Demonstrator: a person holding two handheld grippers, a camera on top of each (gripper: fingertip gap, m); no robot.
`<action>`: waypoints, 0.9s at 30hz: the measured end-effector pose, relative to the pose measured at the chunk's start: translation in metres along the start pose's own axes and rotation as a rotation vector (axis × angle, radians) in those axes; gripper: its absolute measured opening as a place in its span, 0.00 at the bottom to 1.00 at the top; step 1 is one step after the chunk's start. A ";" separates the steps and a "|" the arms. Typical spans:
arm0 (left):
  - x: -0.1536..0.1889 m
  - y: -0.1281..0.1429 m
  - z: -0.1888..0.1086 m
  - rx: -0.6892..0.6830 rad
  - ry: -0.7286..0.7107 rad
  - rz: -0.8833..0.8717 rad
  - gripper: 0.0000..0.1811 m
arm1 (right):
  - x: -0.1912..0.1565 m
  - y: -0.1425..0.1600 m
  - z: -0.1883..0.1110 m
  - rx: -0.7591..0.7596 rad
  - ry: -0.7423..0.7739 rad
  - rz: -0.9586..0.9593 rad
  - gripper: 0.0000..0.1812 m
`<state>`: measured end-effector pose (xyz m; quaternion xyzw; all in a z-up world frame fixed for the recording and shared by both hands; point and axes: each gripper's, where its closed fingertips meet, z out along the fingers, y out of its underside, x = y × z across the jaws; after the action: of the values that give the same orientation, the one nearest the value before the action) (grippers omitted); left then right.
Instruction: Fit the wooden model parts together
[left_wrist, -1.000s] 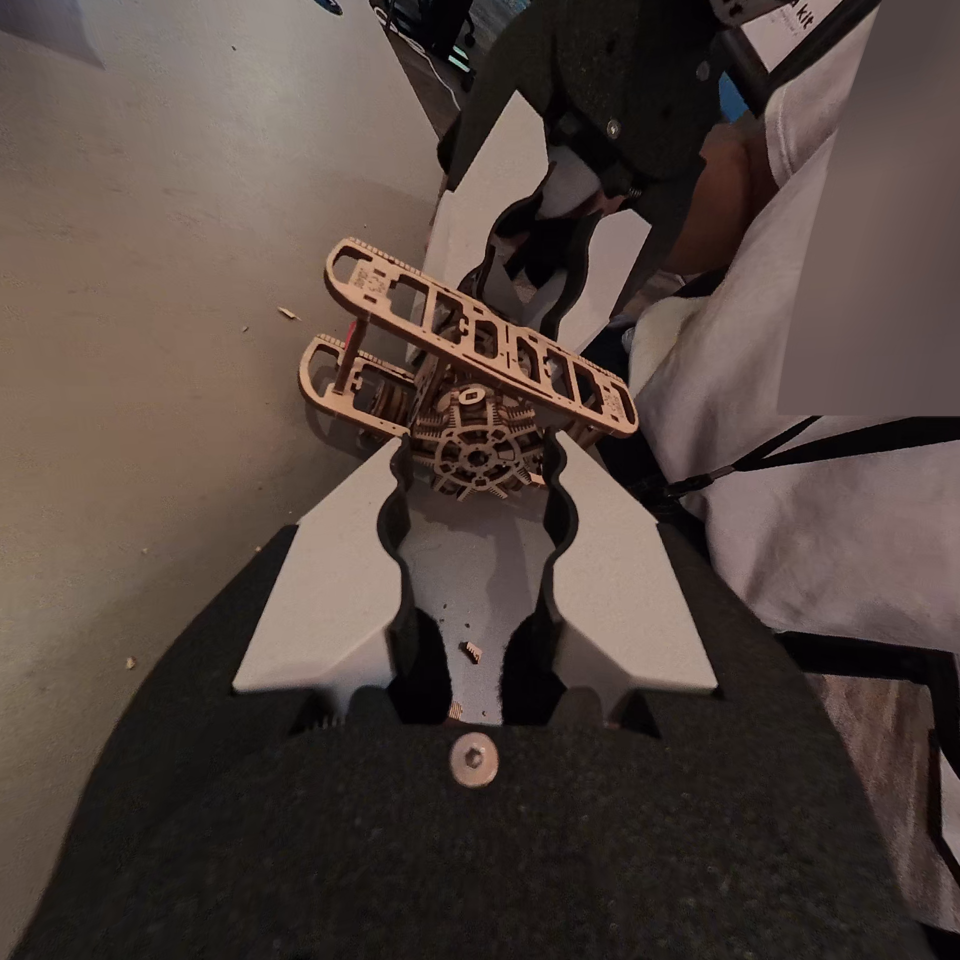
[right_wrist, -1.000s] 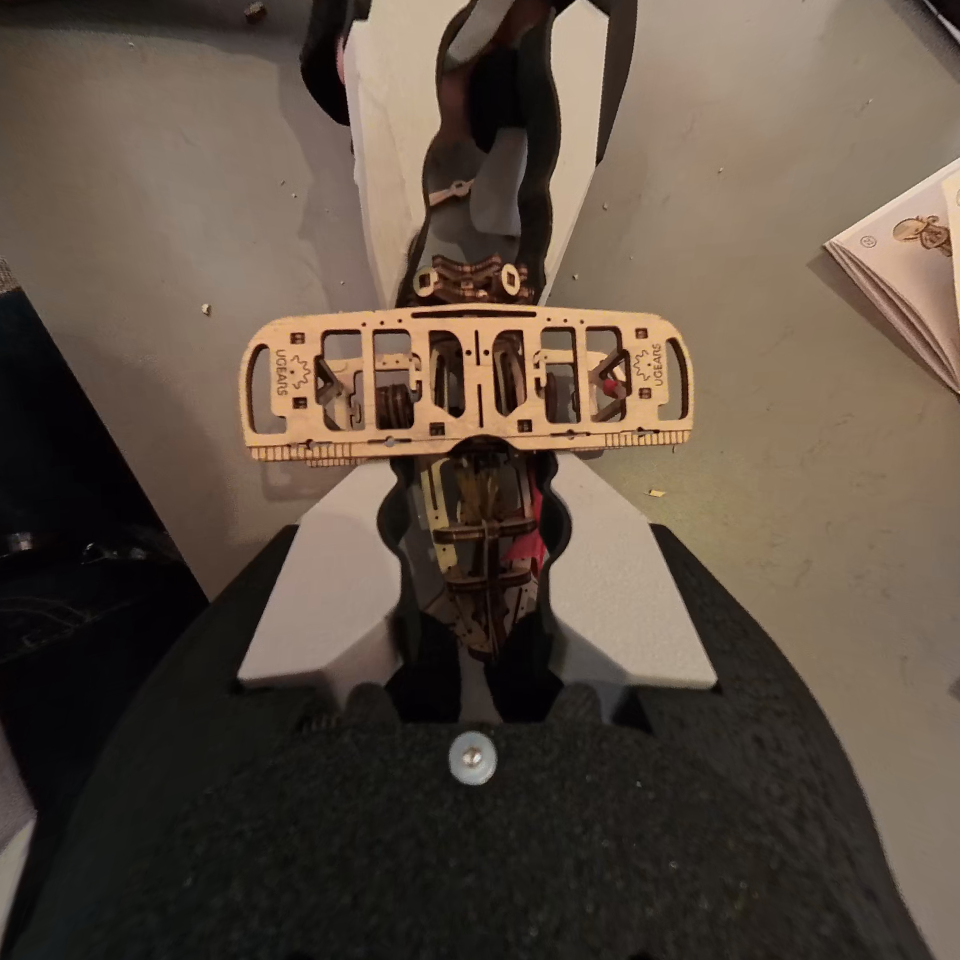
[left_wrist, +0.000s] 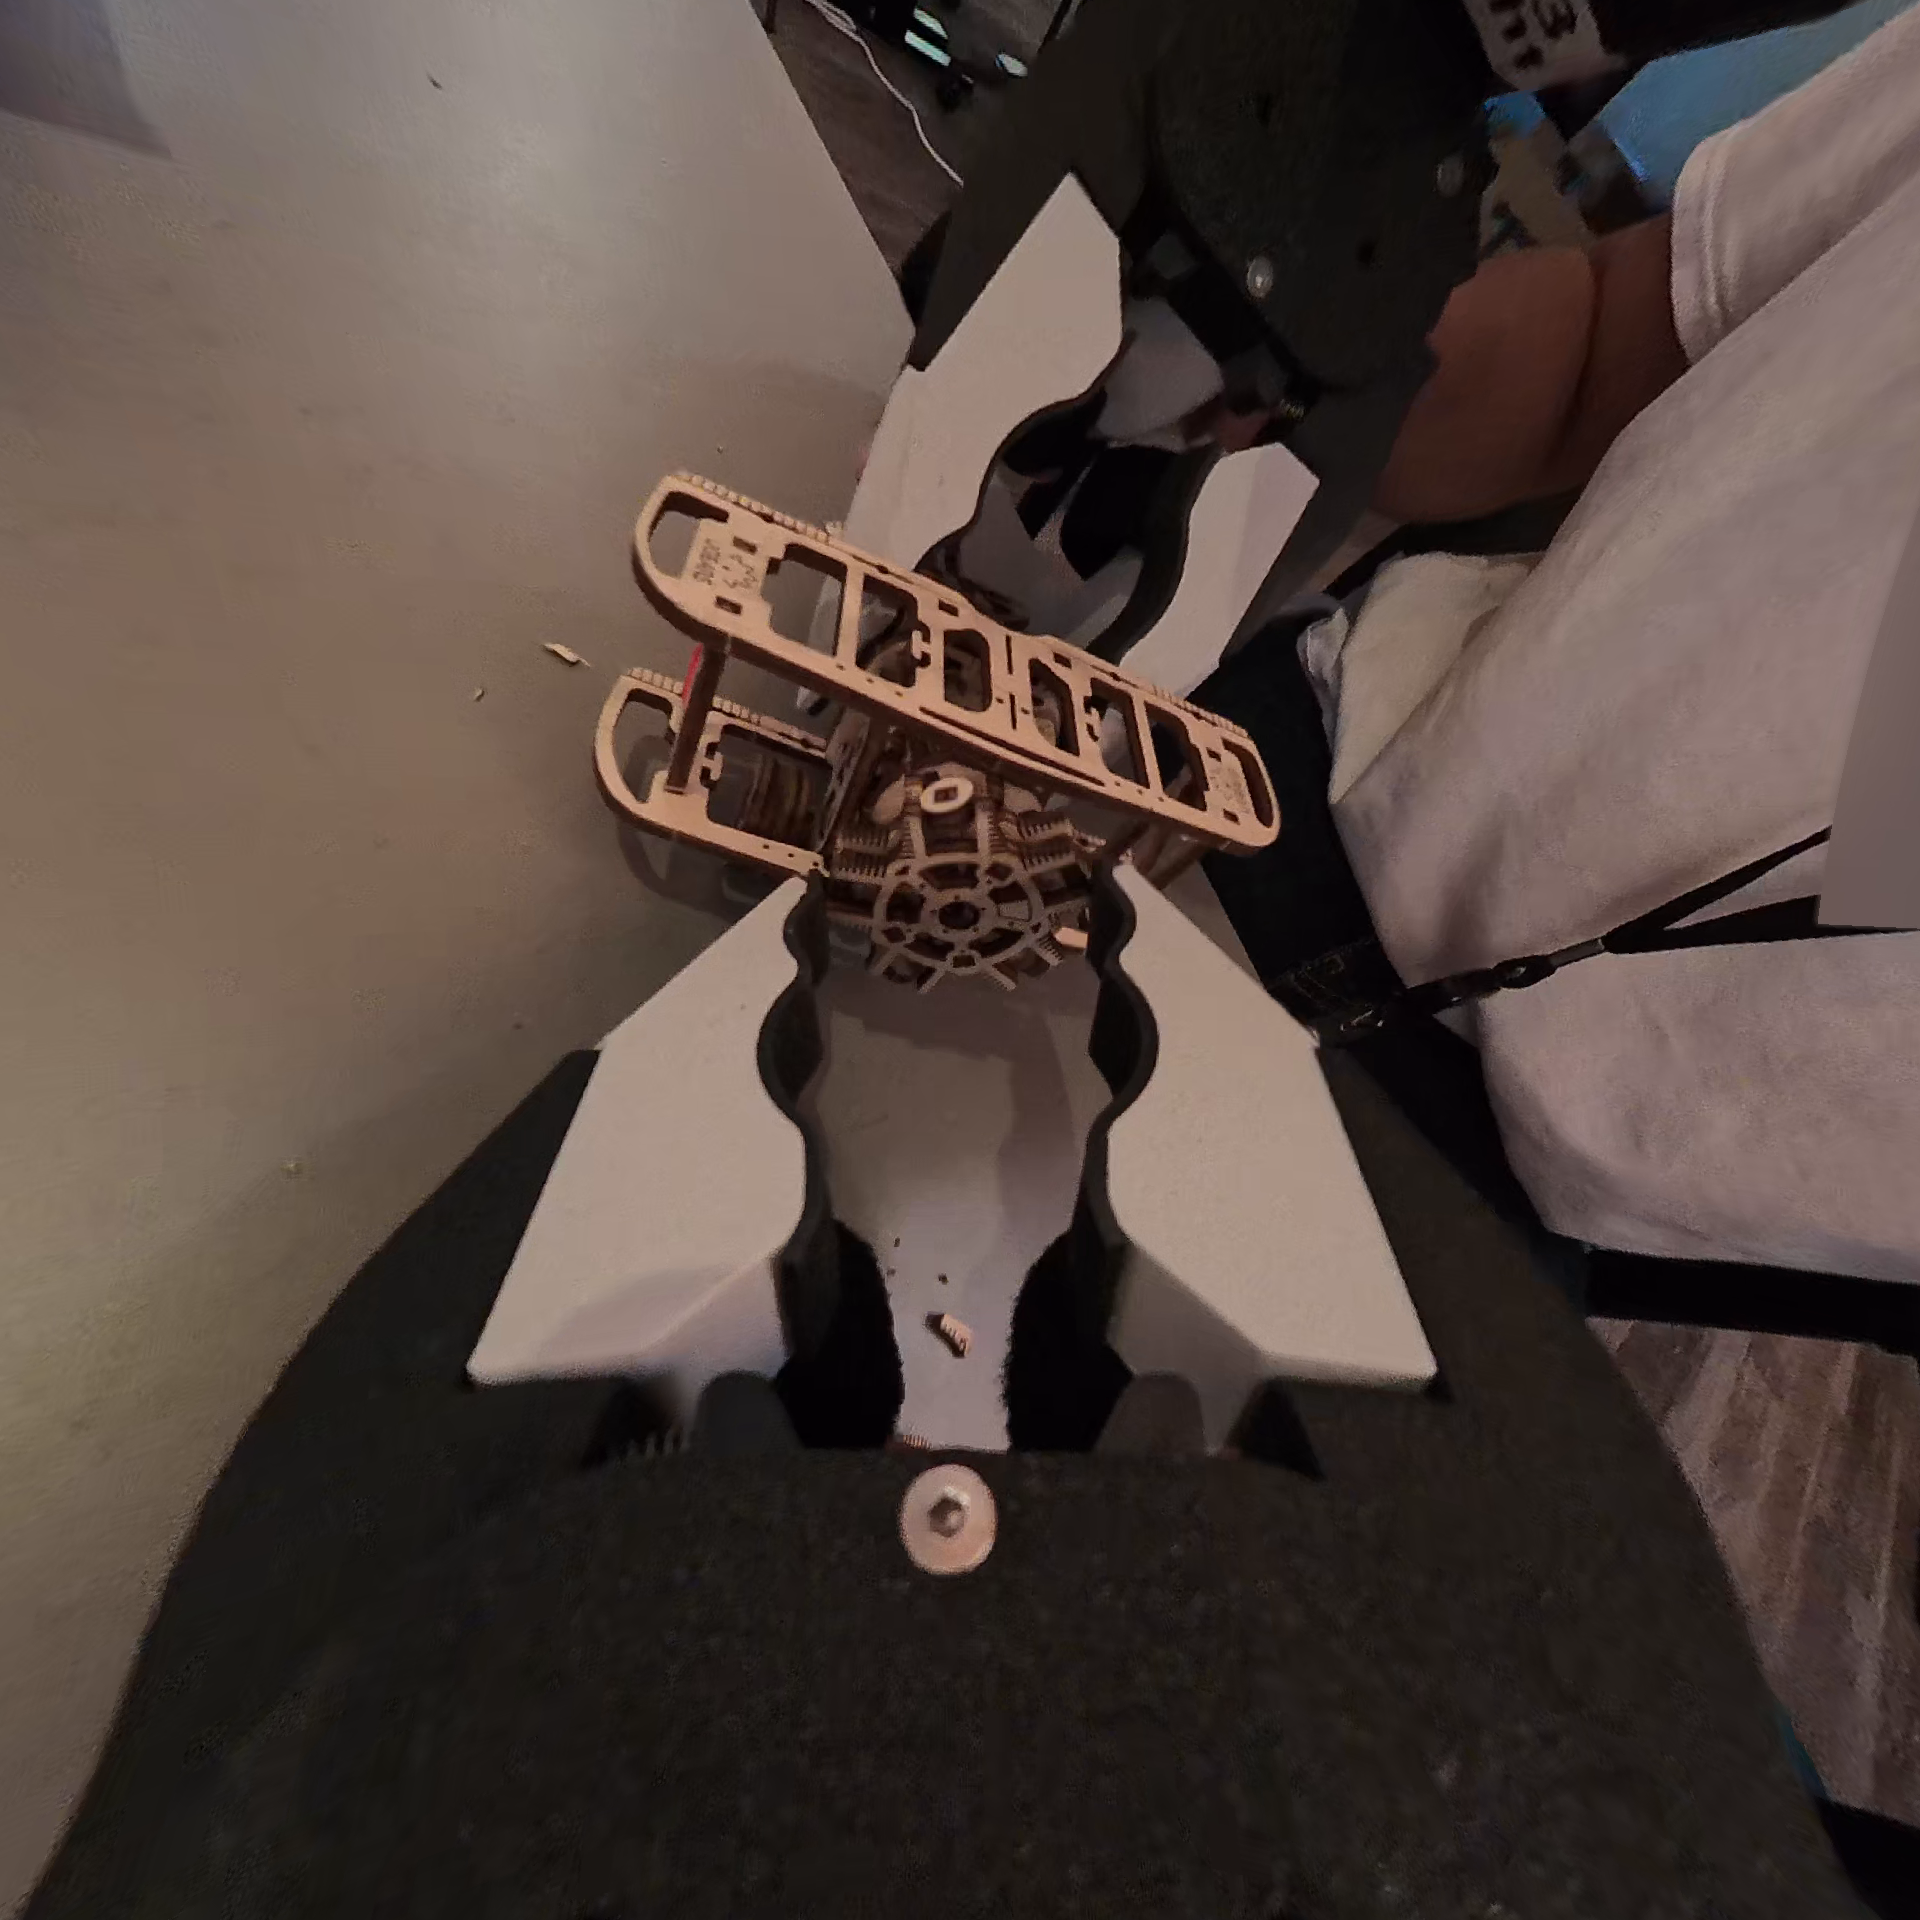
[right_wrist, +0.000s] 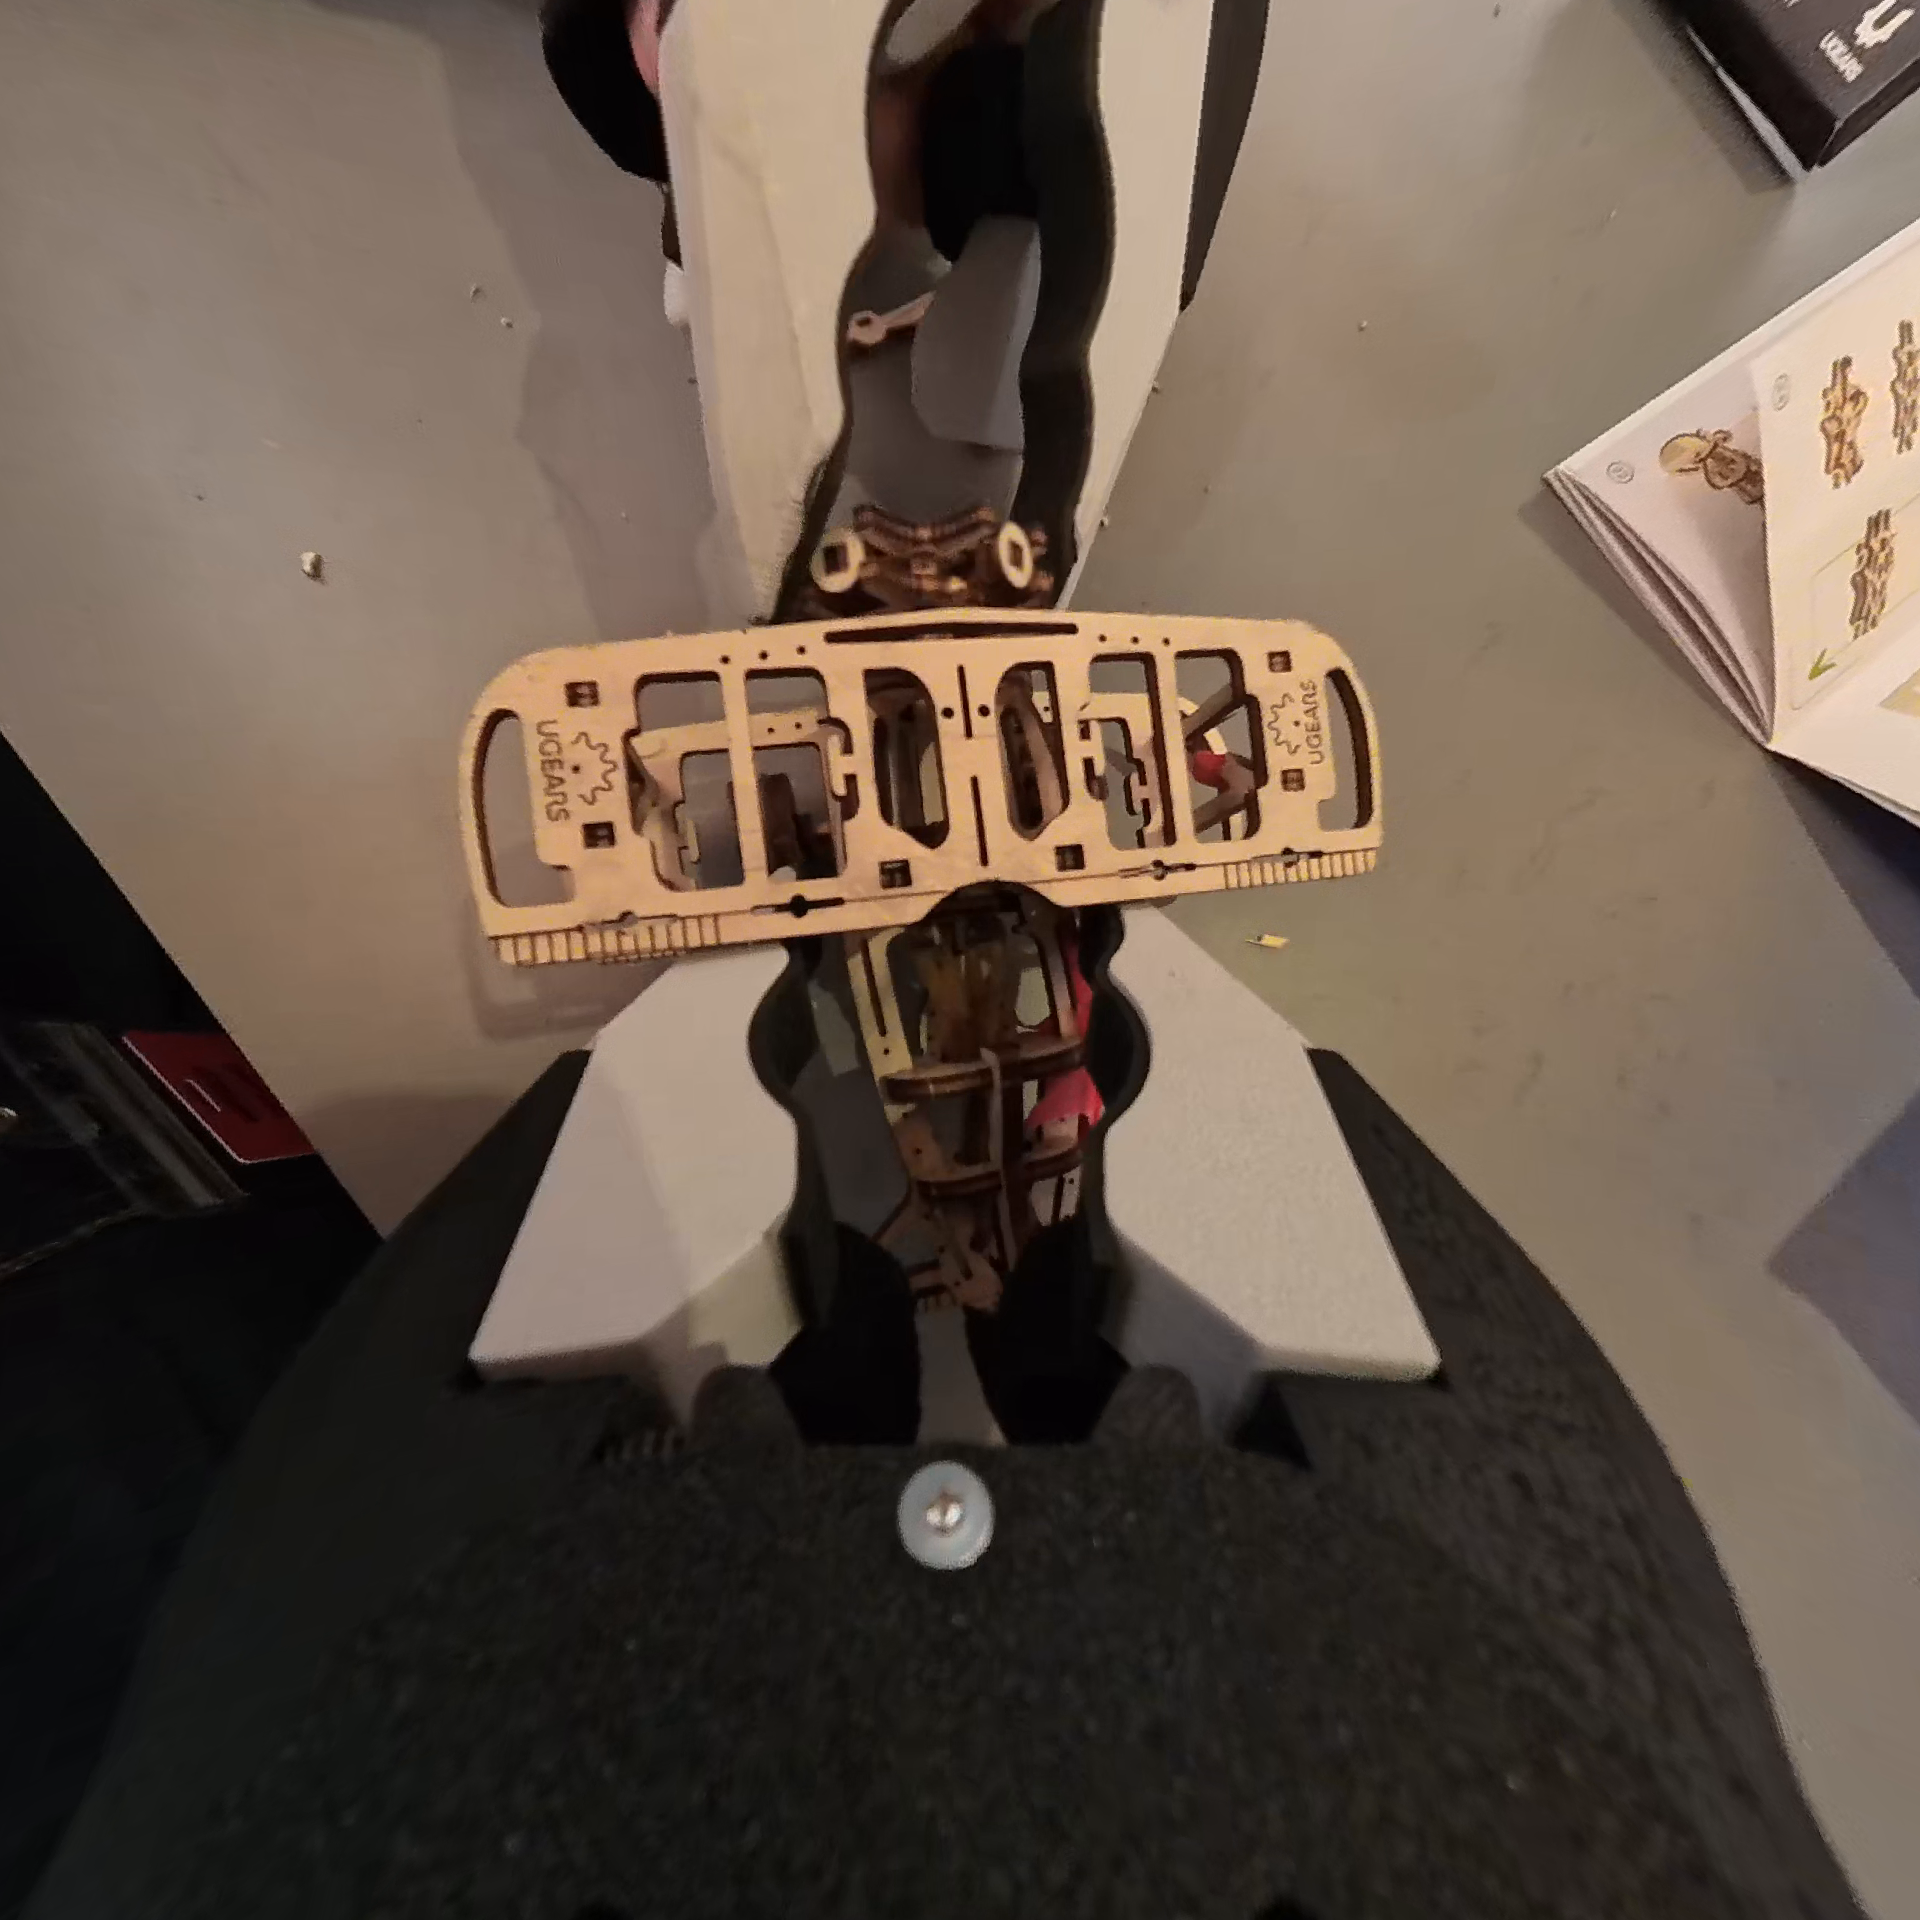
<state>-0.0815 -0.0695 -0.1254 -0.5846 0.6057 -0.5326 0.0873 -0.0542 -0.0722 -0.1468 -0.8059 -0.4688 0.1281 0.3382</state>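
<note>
you're gripping the tan laser-cut wooden biplane model (right_wrist: 925, 790) from both ends above the grey table (right_wrist: 1455, 727): right gripper (right_wrist: 951, 987) fingers clamping its fuselage, left gripper (left_wrist: 956, 914) fingers pinching its round nose.

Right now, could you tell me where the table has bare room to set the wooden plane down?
The grey table is bare left of the wooden plane, apart from small chips. On the right, a narrower strip stays free before the open booklet and the dark box. The middle is crowded by both grippers.
</note>
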 end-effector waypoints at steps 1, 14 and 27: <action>0.000 0.000 0.000 0.003 0.002 -0.009 0.26 | 0.000 0.000 0.000 0.001 -0.001 0.002 0.27; -0.002 0.001 0.000 -0.064 -0.106 0.085 0.26 | -0.001 0.000 0.000 -0.005 0.003 0.027 0.27; -0.002 0.000 0.001 -0.048 -0.099 0.112 0.26 | 0.000 0.000 0.000 0.031 -0.019 0.055 0.27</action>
<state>-0.0803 -0.0685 -0.1271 -0.5774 0.6449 -0.4827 0.1328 -0.0546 -0.0724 -0.1468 -0.8120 -0.4474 0.1522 0.3425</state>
